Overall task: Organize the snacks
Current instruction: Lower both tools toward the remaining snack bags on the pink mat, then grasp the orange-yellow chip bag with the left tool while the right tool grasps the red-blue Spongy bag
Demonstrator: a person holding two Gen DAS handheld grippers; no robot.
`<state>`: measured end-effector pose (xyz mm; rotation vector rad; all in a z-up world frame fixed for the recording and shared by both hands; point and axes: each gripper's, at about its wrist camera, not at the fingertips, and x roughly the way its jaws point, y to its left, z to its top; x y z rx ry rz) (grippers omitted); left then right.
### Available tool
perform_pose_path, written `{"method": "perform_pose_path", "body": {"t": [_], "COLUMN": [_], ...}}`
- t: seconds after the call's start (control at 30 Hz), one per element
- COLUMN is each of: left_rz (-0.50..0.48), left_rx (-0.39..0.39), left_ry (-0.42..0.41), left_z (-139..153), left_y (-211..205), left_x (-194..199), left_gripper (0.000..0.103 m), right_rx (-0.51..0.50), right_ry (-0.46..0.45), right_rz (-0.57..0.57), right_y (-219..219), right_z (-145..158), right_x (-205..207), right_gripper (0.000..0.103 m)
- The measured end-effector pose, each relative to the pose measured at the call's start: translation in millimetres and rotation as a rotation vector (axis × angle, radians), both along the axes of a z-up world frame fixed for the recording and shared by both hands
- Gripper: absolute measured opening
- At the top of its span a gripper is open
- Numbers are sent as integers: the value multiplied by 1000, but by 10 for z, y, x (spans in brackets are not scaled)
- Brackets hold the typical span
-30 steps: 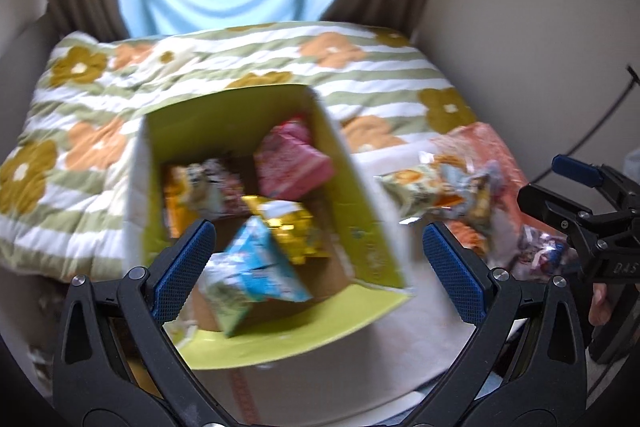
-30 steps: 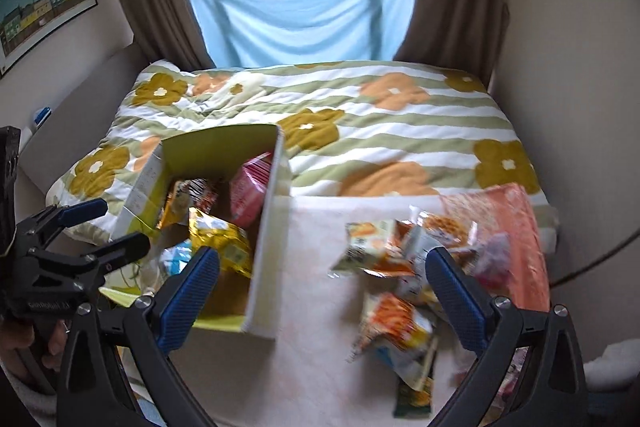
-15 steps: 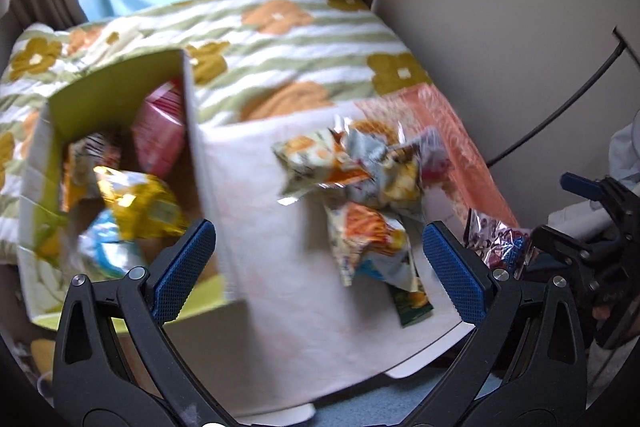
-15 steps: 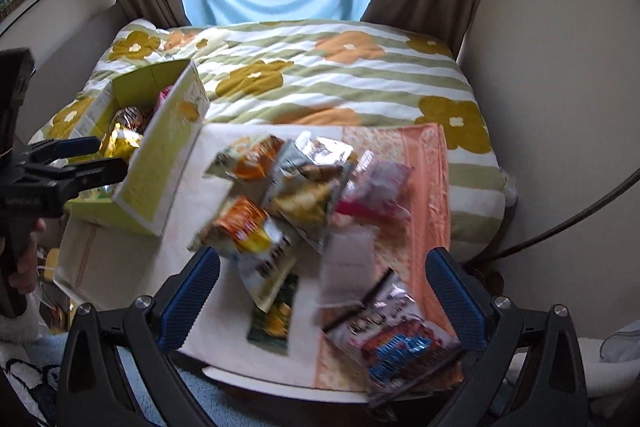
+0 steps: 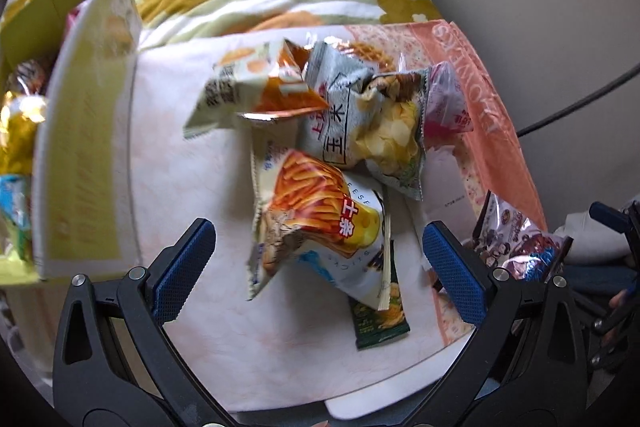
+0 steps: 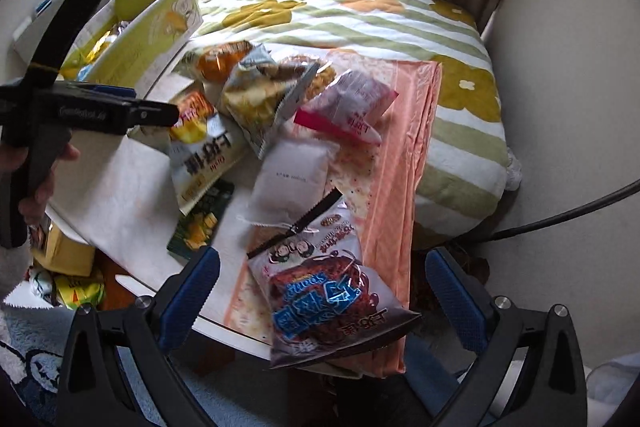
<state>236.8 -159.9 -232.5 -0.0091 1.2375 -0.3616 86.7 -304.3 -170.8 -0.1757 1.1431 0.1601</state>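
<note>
At the bench's near edge, both grippers gape empty, and that overhanging dark snack bag [image 6: 320,291] could slide off if nudged.

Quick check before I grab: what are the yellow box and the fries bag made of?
Yellow box: looks like printed cardboard, matte; stiff flat walls with a white cut edge. Fries bag: likely glossy plastic film; it crinkles, catches glare and has a crimped seam.
</note>
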Motion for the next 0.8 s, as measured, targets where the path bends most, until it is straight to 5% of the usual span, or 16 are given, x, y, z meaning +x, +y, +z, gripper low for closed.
{"method": "perform_pose_path", "body": {"t": [0.27, 0.73, 0.8], "left_rz": [-20, -6, 4], "left_rx": [80, 89, 75], "left_ry": [15, 28, 29], "left_z": [-321, -666, -680], "left_y": [-188, -253, -234], "left_x": [-7, -20, -31], "left_gripper": [103, 102, 95], "right_rx": [-17, -133, -158], "right_ry": [34, 22, 15], "right_rz": [70, 169, 192], "right_y": [-7, 78, 127], "right_z": [-280, -540, -559], "right_x": [-18, -40, -56], "right_gripper": [102, 102, 102]}}
